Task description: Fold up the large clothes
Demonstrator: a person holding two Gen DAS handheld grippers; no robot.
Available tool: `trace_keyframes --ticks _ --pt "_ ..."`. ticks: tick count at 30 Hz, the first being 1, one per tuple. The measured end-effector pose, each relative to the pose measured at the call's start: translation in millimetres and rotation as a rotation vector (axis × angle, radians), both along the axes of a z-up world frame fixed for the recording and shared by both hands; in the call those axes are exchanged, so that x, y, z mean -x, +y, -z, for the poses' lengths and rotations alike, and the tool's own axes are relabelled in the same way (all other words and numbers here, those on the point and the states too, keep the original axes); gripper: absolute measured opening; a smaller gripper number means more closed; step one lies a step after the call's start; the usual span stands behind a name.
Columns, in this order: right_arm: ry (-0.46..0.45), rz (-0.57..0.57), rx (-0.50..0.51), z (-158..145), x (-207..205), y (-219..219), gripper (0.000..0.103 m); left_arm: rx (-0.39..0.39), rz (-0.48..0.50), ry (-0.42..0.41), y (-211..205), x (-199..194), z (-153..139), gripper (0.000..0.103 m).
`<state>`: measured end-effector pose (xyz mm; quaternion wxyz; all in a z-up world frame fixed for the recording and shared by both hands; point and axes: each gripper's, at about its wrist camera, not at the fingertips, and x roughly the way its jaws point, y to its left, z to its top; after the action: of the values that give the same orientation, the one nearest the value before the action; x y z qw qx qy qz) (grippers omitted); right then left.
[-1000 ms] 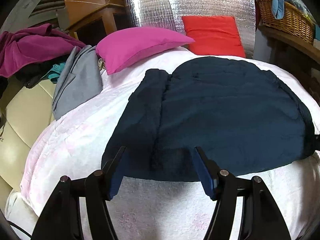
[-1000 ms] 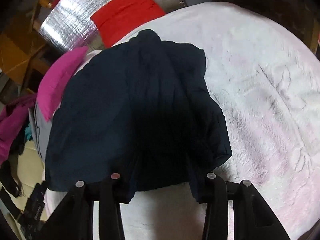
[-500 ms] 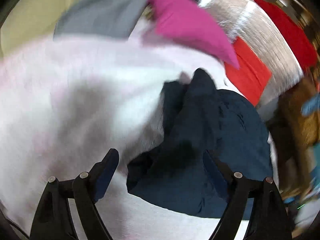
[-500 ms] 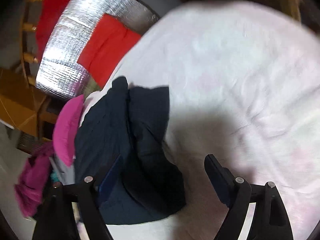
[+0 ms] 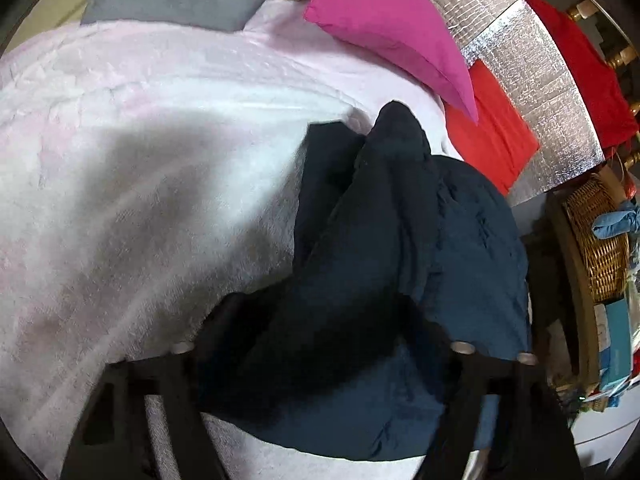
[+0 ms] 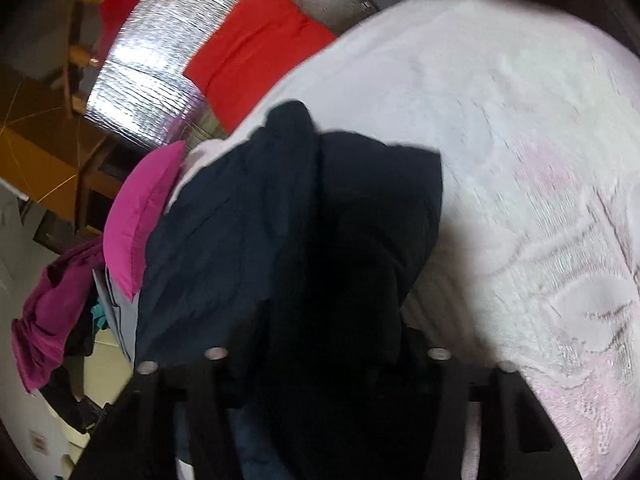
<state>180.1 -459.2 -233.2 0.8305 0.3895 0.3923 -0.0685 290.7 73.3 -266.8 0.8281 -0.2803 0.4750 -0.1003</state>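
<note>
2 grippers are buried in the same dark navy garment point(image 5: 472, 240), and it drapes over both so thickly that their fingertips vanish under the cloth. From where I stand, the left gripper point(image 5: 320, 344) has a bunched ridge of fabric running straight away from it, up toward the magenta pillow point(image 5: 384, 20) and the red pillow point(image 5: 488, 128); I can't tell whether its jaws have closed on the fold or merely sit beneath it. The same goes for the right gripper point(image 6: 324, 356): the cloth heaps right between its finger arms, black in shadow, and its grip is hidden.

The garment lies on the pale pink bedspread point(image 5: 140, 168), gathered into a long hump whose axis points from the grippers toward the silver foil panel point(image 6: 160, 72) at the head of the bed. In the left view the bare bedspread is all to the left and the garment's flat bulk to the right; in the right view it is the reverse, open bedspread on the right. So the lifted ridge sits between the 2 hands, about equally near to each. My guess is a lengthwise fold is under way, and the next move depends on carrying this ridge sideways across the flat part without letting the far end drag crooked.
</note>
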Motion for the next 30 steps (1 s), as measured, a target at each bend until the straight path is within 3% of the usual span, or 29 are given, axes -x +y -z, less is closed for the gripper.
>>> trace_keyframes --ticks 2,5,8,11,13,17,20,22,25,30 --pt "-0.029 -0.007 0.052 -12 3 6 0.045 0.004 -0.01 -0.026 2 0 -5 0.055" --pt "-0.055 -0.023 0.121 -24 2 15 0.045 -0.017 -0.014 -0.048 -2 -1 -8 0.054" --pt "0.039 -0.011 0.114 -3 -3 9 0.049 -0.075 -0.008 -0.006 -10 -5 -2 0.065" --pt "0.037 0.007 0.082 -5 0 6 0.054 -0.135 -0.005 0.004 -16 -5 -9 0.067" --pt "0.057 0.039 0.089 -10 7 6 0.063 -0.206 -0.016 -0.006 -20 0 -20 0.069" --pt "0.068 0.124 0.118 -31 33 4 0.064 -0.429 -0.059 -0.158 -33 25 -56 0.07" --pt "-0.029 0.191 0.212 -60 63 6 0.064 -0.556 -0.089 -0.292 -44 49 -75 0.08" --pt "-0.096 0.172 0.257 -75 75 14 0.063 -0.606 -0.081 -0.355 -57 60 -81 0.081" --pt "-0.151 0.09 0.266 -85 79 36 0.051 -0.647 -0.032 -0.406 -72 79 -86 0.081" --pt "-0.067 -0.011 0.31 -71 55 65 0.051 -0.677 0.03 -0.489 -96 93 -95 0.081"
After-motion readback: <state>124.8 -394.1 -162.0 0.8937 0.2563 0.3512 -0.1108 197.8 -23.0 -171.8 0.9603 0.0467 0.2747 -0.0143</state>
